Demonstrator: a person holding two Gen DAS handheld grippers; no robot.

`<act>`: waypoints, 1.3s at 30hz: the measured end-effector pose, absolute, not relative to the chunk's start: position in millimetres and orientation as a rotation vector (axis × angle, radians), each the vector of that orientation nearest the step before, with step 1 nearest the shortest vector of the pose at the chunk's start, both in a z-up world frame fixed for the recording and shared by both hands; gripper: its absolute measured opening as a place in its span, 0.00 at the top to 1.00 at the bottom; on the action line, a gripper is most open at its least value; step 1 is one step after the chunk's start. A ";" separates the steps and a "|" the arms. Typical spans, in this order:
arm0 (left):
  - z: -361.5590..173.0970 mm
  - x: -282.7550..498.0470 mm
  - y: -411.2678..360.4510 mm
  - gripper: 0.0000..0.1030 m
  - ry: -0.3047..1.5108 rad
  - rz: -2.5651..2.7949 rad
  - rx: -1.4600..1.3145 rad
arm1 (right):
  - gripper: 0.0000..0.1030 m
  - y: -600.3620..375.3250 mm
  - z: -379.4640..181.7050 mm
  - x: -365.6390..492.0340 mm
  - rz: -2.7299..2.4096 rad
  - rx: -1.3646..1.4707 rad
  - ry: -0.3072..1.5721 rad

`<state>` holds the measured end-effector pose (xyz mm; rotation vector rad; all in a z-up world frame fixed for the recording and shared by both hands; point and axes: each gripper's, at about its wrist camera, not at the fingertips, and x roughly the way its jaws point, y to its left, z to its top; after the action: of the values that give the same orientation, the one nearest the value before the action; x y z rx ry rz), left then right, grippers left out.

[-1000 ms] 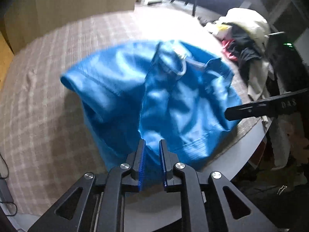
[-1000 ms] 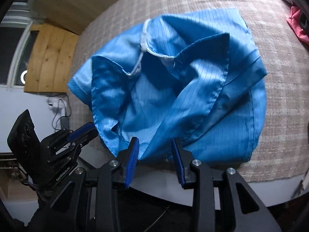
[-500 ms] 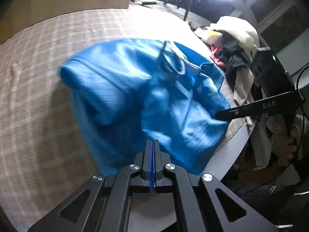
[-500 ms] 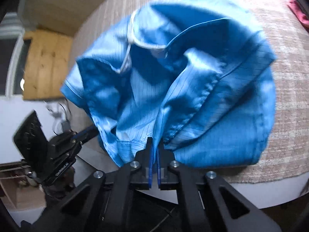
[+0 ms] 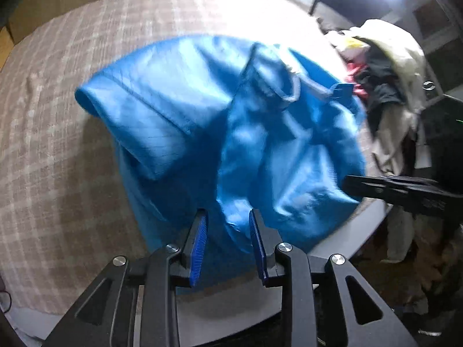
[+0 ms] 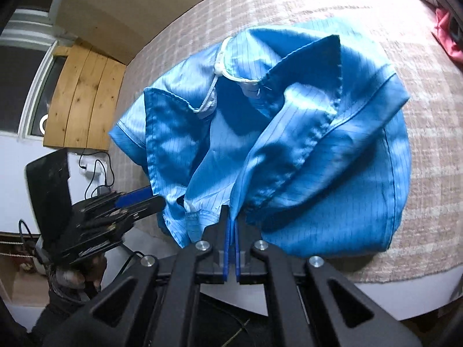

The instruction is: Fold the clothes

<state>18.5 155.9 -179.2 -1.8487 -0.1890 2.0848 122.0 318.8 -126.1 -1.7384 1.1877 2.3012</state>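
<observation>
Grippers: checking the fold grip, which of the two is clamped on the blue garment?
The right gripper, jaws shut on the blue garment's hem; the left gripper's are opening.

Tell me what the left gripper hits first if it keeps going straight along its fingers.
Probably the blue garment: its near hem lies between the opening jaws of the left gripper, pads not pressing.

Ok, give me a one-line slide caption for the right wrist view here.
Right gripper clamped on the near hem of a crumpled blue garment on a checked tablecloth.
</observation>
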 end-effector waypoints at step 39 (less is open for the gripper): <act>-119.8 34.2 156.8 0.81 -0.020 2.089 -1.432 | 0.81 304.9 -31.9 124.9 2.632 -1.645 0.461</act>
<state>34.2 156.8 -119.8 -1.4316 -0.0198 2.0887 124.9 304.9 -31.9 -1.6450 0.4608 2.6315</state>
